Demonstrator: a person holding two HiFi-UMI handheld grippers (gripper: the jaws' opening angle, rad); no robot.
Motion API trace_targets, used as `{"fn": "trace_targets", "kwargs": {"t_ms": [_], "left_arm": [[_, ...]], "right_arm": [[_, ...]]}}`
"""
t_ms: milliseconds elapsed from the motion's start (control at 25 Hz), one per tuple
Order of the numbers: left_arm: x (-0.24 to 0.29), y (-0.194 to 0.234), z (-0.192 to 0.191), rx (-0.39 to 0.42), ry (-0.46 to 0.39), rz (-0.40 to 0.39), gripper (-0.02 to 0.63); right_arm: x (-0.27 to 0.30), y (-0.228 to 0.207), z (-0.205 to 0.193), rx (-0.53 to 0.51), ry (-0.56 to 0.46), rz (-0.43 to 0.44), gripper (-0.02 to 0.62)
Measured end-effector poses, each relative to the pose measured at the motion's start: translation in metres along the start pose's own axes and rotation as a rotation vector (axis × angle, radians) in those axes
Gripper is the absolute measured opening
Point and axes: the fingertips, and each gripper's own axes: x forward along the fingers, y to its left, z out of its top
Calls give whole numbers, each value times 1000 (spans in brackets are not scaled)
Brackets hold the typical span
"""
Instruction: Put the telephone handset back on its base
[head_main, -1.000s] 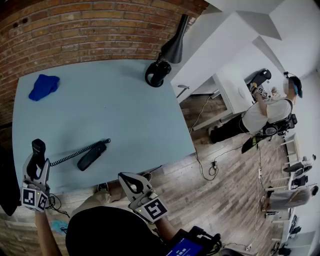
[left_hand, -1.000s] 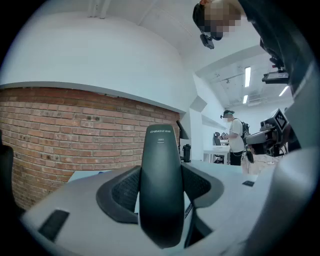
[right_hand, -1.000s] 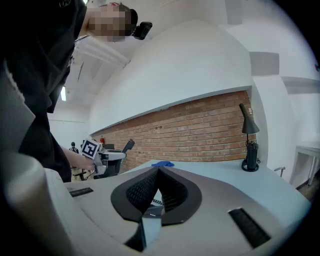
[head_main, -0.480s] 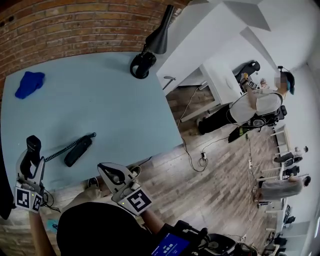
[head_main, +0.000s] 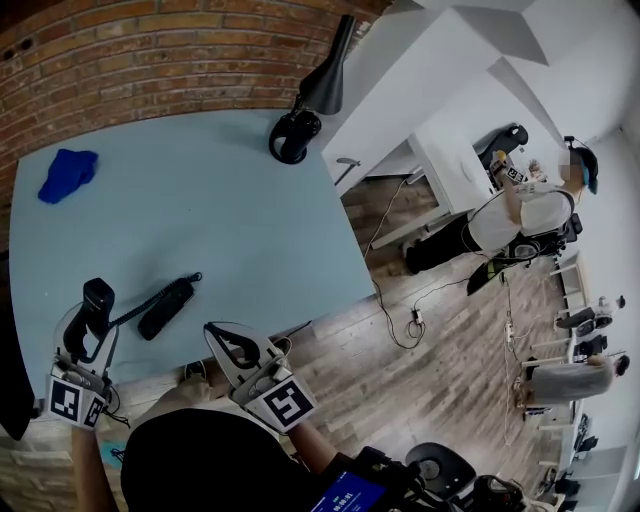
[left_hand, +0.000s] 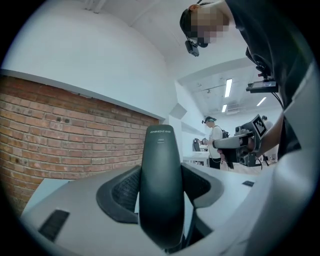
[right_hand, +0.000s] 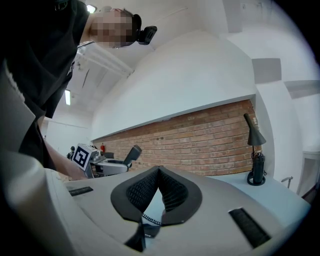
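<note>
My left gripper (head_main: 90, 332) is at the near left edge of the light blue table (head_main: 230, 220), shut on the black telephone handset (head_main: 98, 298), which stands upright between the jaws. In the left gripper view the handset (left_hand: 160, 185) fills the gap between the pads. The slim dark phone base (head_main: 167, 307) lies flat on the table just to the right of it, joined to it by a coiled cord (head_main: 130, 316). My right gripper (head_main: 220, 335) hovers off the table's near edge, shut with nothing in it; its pads (right_hand: 167, 187) meet at the tips.
A black desk lamp (head_main: 300, 120) stands at the table's far right corner. A blue cloth (head_main: 68, 172) lies at the far left, by the brick wall. To the right the table ends over wooden floor with cables, and a person (head_main: 525, 215) stands there.
The left gripper with the handset has come a little closer to the base. The right gripper stays shut near the table's front edge. The head view has shifted slightly.
</note>
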Motion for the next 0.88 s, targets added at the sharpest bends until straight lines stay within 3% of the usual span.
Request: {"fn": "trace_targets", "kwargs": {"t_ms": [160,680,880], "left_arm": [[6,-2,-7,-1,19,-12,281],[24,-7,-89,-18,235,-64,279],[41,-11,-109,-43,275,-92,281]], "right_arm": [[0,-3,-4,14,1,-7,15],[-22,-18,-23,65,22,-78,15],[-32,-30,-26,88,28,-115,15]]}}
